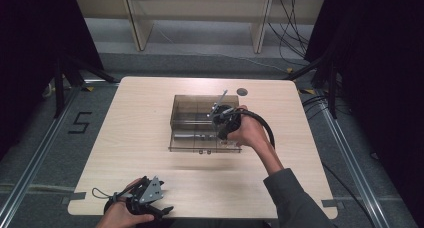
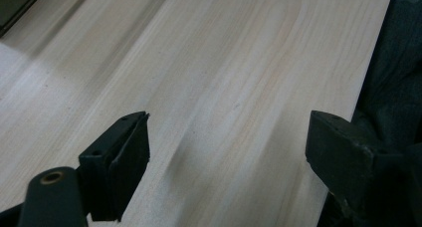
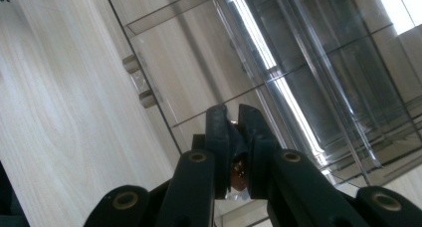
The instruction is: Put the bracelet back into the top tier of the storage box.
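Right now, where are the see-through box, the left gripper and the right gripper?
see-through box [image 1: 186, 119], high view, its left wall.
left gripper [image 2: 226, 152], left gripper view, midway between its open jaws.
right gripper [image 3: 234, 118], right gripper view, between its closed jaw tips.

The high view is looking forward and down over the whole wooden table [image 1: 150, 118]. The left gripper view is skimming close along the table's near edge. The right gripper view is peering closely down into the clear compartment box [image 3: 308, 67], also sitting mid-table [image 1: 192, 119] overhead.
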Available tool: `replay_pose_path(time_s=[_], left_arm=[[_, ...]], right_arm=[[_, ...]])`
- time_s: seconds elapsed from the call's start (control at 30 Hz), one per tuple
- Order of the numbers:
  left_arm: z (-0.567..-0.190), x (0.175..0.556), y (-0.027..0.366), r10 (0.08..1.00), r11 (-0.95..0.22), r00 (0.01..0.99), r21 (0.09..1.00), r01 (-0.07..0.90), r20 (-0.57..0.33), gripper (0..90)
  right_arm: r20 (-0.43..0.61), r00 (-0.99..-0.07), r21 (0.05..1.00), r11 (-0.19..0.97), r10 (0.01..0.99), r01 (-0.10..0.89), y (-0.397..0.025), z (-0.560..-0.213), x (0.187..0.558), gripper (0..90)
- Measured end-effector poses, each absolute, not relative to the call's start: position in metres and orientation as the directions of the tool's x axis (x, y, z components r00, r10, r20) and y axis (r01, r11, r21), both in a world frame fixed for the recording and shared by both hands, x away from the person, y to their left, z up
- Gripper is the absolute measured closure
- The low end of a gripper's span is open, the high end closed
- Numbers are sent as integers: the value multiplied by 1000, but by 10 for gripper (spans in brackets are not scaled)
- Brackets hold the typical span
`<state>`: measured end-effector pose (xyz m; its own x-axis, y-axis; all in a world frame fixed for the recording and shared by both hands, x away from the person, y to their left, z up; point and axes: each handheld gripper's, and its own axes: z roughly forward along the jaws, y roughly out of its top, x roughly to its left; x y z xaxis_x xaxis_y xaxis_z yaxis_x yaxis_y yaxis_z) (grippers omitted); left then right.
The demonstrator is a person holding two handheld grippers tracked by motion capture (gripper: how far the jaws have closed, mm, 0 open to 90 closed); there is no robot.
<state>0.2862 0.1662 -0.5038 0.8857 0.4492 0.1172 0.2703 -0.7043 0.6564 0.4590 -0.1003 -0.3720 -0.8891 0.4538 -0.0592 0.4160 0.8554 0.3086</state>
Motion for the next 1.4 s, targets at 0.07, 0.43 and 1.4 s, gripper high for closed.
replay_pose_path(time_s=[0.07, 0.43, 1.4], left_arm=[[-503, 288, 167, 444, -717, 886, 645, 264, 131, 177], [-504, 287, 167, 449, -714, 883, 649, 262, 137, 177], [-504, 287, 166, 444, -719, 886, 642, 266, 131, 177]], right_arm=[[-51, -891, 307, 856, 451, 416, -100, -375, 461, 844], [-28, -884, 286, 851, 467, 441, -103, -389, 463, 819], [-83, -857, 436, 792, 508, 427, -123, -367, 429, 387]])
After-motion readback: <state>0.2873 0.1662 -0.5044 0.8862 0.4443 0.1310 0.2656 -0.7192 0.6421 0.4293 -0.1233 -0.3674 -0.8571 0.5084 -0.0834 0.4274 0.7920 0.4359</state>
